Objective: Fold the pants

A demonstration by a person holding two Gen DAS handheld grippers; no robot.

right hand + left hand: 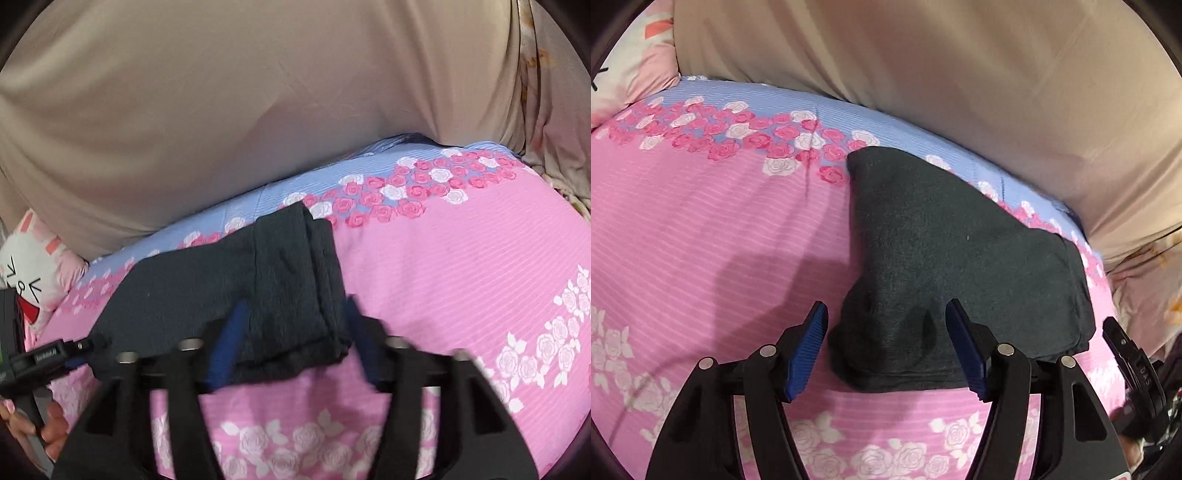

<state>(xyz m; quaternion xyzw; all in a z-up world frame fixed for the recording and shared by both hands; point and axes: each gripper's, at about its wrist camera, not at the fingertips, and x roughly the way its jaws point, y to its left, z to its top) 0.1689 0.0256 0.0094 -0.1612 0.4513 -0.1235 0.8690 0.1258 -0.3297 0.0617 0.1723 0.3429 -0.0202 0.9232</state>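
Here, the dark grey pants [960, 258] lie folded into a compact bundle on the pink rose-print bedsheet [701, 240], near its blue band by the beige cover [923, 74]. Layers are stacked, with a rumpled, rounded lump at the near edge. The left gripper [886, 347] has its blue fingers spread wide over that lump, grasping nothing. The right gripper [291, 332], motion-blurred, also stands parted astride the bundle's narrower end. A cartoon-face pillow [26, 273] sits off to one side.
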